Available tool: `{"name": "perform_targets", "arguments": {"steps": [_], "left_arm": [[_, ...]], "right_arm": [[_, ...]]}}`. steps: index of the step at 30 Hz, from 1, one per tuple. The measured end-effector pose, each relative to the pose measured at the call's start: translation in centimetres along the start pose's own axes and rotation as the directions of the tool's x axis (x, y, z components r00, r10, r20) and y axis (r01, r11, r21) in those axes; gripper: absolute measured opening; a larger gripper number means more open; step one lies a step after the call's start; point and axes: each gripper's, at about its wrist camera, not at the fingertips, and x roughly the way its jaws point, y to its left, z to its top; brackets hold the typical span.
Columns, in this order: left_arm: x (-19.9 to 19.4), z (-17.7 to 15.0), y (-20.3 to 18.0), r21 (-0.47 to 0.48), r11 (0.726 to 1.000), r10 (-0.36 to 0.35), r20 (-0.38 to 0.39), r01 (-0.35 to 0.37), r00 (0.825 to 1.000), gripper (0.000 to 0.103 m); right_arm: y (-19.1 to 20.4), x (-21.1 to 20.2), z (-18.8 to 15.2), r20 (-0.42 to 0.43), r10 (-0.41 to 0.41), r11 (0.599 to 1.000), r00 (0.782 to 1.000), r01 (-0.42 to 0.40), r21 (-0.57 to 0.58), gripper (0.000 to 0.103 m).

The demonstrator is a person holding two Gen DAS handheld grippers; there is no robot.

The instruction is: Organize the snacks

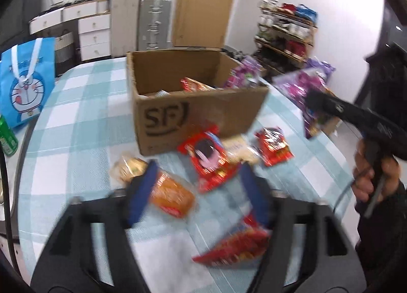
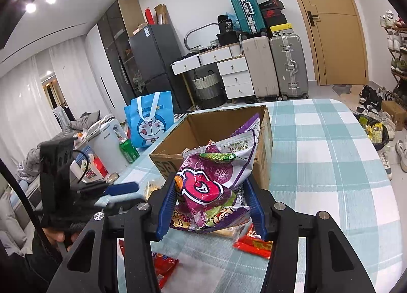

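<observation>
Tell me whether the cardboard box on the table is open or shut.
Open. The cardboard box has no closed top: its inner walls show, and a red snack packet lies visible inside.

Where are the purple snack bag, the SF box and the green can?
purple snack bag [image 2: 203,191], right wrist view, on its pink logo, between the blue fingers.
SF box [image 1: 165,117], left wrist view, on the printed front wall.
green can [image 2: 129,151], right wrist view, on its side.

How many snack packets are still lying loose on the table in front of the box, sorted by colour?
Counted in the blurry left wrist view:
Red packets: 3
Orange or golden packets: 2
Pale packet: 1
Total: 6 loose on the table, not counting the purple bag held in the right gripper.
</observation>
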Motion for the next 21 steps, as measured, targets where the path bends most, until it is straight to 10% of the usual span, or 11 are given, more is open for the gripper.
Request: {"name": "perform_targets", "arguments": {"steps": [14, 21], "left_arm": [[1.7, -6.2, -4.2, 0.114, 0.991, -0.051, -0.163, 0.07, 0.985, 0.088], [2.9, -7.1, -4.6, 0.116, 0.988, -0.077, -0.195, 0.101, 0.978, 0.053]], "right_arm": [[0.0, 0.0, -0.1, -0.003, -0.001, 1.0, 1.0, 0.001, 0.006, 0.052], [0.0, 0.0, -0.1, -0.001, -0.002, 1.0, 1.0, 0.002, 0.004, 0.052]]}}
